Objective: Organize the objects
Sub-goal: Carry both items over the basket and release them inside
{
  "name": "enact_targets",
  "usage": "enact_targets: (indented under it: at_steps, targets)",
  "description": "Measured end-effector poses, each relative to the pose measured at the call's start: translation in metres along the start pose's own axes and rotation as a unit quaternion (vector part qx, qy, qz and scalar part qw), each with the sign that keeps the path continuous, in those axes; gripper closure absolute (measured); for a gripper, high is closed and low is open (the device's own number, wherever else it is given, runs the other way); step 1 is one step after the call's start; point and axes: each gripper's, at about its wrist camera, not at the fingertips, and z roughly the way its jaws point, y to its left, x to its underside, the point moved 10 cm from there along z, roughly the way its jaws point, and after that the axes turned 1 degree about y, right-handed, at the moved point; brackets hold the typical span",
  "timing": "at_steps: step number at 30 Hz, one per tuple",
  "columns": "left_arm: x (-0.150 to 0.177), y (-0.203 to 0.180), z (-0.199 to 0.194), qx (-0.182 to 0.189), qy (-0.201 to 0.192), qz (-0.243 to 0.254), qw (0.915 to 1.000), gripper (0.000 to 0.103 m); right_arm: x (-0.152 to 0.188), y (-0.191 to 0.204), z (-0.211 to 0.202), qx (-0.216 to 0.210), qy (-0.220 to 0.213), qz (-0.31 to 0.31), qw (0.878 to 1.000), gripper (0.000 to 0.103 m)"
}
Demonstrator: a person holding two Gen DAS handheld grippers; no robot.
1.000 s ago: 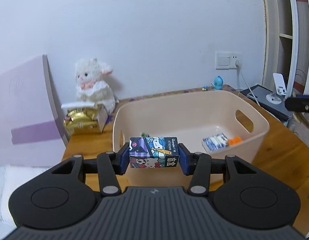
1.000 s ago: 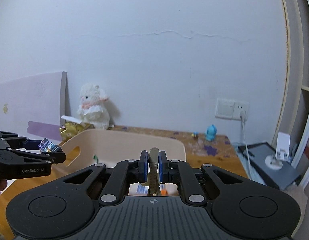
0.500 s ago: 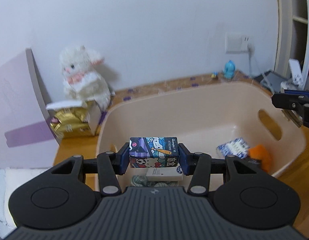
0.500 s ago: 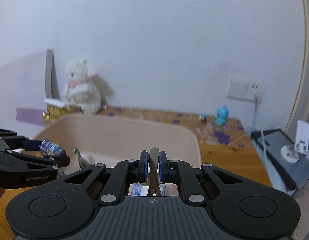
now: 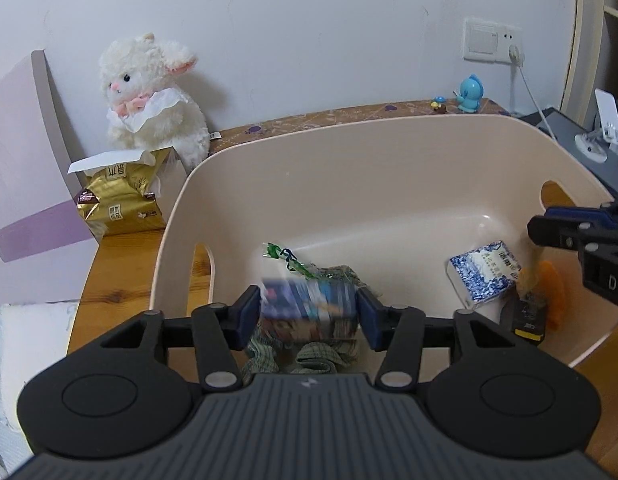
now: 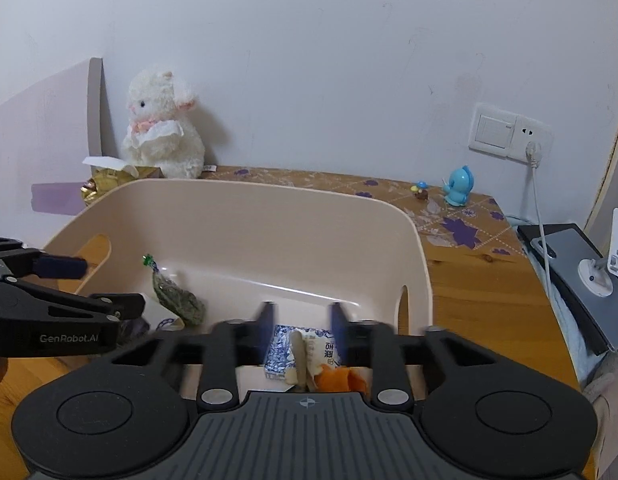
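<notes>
My left gripper (image 5: 309,314) hangs over the near left part of the beige plastic tub (image 5: 389,136). Its jaws stand a little apart and the cartoon-print box (image 5: 309,306) is blurred between them, seemingly loose. My right gripper (image 6: 301,330) is open over the tub's near right part (image 6: 269,196). A pale wooden stick (image 6: 297,354) is below its fingers, among a blue-white tissue pack (image 6: 281,350) and an orange piece (image 6: 339,376). In the tub lie also a green snack bag (image 6: 177,300) and a checked cloth (image 5: 321,356).
A white plush lamb (image 5: 149,92) and a gold tissue pack (image 5: 117,196) stand behind the tub's left end. A blue toy (image 6: 459,186) sits at the back right of the wooden desk (image 6: 489,300). A grey laptop (image 6: 569,264) with a white stand lies at right.
Both grippers moved forward and down over the tub. The right gripper opened and let go of the wooden stick. The left gripper's jaws widened and the cartoon box blurs as it comes loose.
</notes>
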Motion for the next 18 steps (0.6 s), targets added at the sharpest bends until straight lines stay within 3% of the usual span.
enact_targets:
  at_steps: [3,5,12,18]
  targets:
    - [-0.003,0.002,-0.012,-0.002,-0.015,0.000,0.9999,0.020,-0.004,0.001,-0.014,0.007,-0.013,-0.010,1.000,0.040]
    - [-0.004,0.003,-0.022,-0.005,-0.026,0.003,0.9996,0.016,-0.006,0.001,-0.025,0.011,-0.020,-0.011,1.000,0.032]
    - [-0.001,0.002,-0.053,-0.006,-0.043,0.001,0.9991,0.010,-0.006,0.004,-0.063,0.011,-0.030,-0.009,0.999,0.012]
    - [0.006,0.004,-0.082,-0.008,-0.048,-0.006,0.9988,0.009,0.002,0.007,-0.094,0.017,-0.034,-0.007,0.999,0.005]
